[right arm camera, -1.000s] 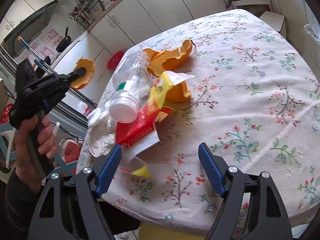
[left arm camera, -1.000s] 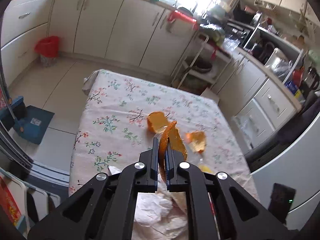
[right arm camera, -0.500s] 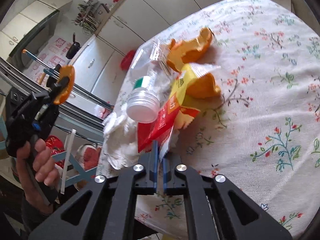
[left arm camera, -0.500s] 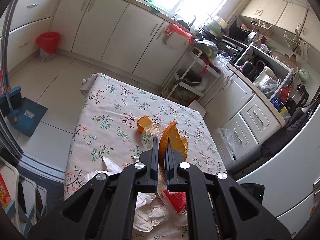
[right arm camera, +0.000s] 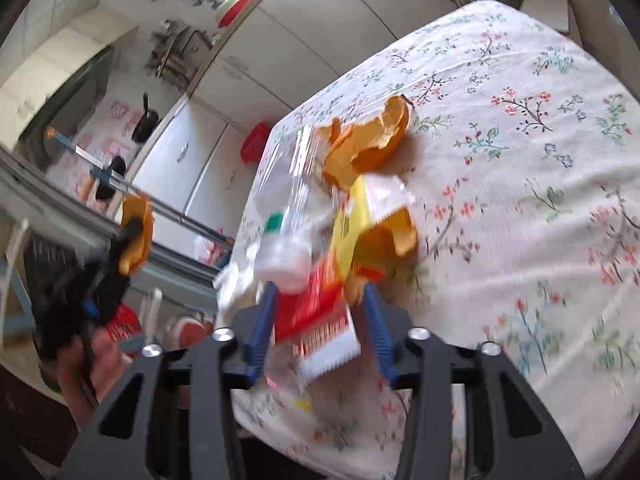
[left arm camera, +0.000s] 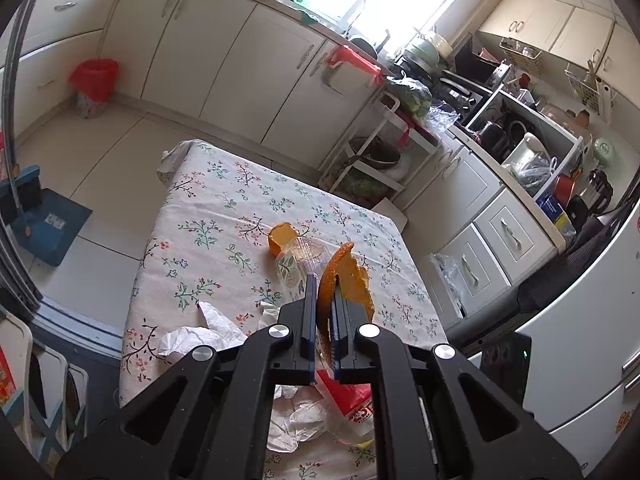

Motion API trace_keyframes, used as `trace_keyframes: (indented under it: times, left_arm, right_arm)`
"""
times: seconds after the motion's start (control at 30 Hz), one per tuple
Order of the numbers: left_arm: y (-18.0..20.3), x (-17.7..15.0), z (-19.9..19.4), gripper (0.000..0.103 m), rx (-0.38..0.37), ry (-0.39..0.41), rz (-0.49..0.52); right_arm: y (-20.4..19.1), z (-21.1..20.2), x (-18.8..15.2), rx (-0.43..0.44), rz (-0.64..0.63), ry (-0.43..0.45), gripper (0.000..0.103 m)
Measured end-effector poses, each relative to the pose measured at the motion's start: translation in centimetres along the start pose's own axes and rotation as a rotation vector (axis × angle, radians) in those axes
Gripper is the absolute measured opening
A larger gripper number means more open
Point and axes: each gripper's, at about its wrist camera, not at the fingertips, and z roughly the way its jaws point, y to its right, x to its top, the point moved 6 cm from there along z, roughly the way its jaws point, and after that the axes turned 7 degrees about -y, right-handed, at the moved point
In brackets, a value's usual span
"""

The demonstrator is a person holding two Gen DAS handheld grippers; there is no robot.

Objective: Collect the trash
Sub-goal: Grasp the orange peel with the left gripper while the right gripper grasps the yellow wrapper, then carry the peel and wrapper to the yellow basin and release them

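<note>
My left gripper point(left arm camera: 323, 284) is shut on a curved piece of orange peel point(left arm camera: 348, 276), held up above the floral table point(left arm camera: 208, 208). From the right wrist view that same left gripper point(right arm camera: 132, 232) hangs off the table's left edge in a person's hand point(right arm camera: 96, 360). The right gripper point(right arm camera: 320, 296) is low at the trash pile and its jaws are opening. A red and yellow snack wrapper point(right arm camera: 320, 312) lies between its blue pads point(right arm camera: 264, 320), not pinched. A clear plastic bottle point(right arm camera: 288, 216) and two more peels point(right arm camera: 368, 140) lie just beyond.
Crumpled white tissues point(left arm camera: 200, 332) lie at the table's near left corner. A red-lined bin point(left arm camera: 94, 84) stands by the cabinets. A blue dustpan point(left arm camera: 44, 220) sits on the floor to the left. White drawers point(left arm camera: 500, 236) flank the table's right side.
The right gripper went from wide open to shut at the wrapper's edge, then parted again and moved in around the wrapper. The left gripper drew back a little with its peel.
</note>
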Motion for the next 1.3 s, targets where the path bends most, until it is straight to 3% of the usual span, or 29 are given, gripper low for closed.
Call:
trace_keyframes:
  times: [0.1,0.17,0.23,0.53,0.7,1.07,1.3]
  left_arm:
    - [-0.1,-0.1,-0.1,0.005,-0.001,-0.003,0.002]
    - [-0.1,-0.1,-0.1,0.005,0.000,-0.001,0.004]
    - [0.0,-0.1,-0.1,0.005,0.000,0.002,0.009]
    - [1.0,0.0,-1.0,0.005,-0.022,0.030,0.028]
    - [2.3,-0.8,-2.2,0.005,-0.026,0.052,0.050]
    - [5.3,-7.3,-4.7,0.005,-0.024,0.033,0.091]
    - [7.8,-13.0,-7.2,0.005,0.014,0.003,0.148]
  right_arm:
    - [0.0,1.4,1.2,0.028,0.021,-0.013,0.021]
    - [-0.1,2.0,1.5,0.040,0.025,-0.022,0.003]
    - [-0.4,1.7,1.8,0.063,0.030,-0.005,0.001]
    - [-3.7,-6.1,2.3,0.167,-0.082,0.215,0.001]
    - [-3.9,-9.5,1.0,0.174,-0.112,0.277,0.001]
    - [-3.5,-14.9,-4.8,0.241,-0.096,0.311,0.001]
    - [-3.8,-15.5,-11.4,0.188,-0.134,0.219,0.001]
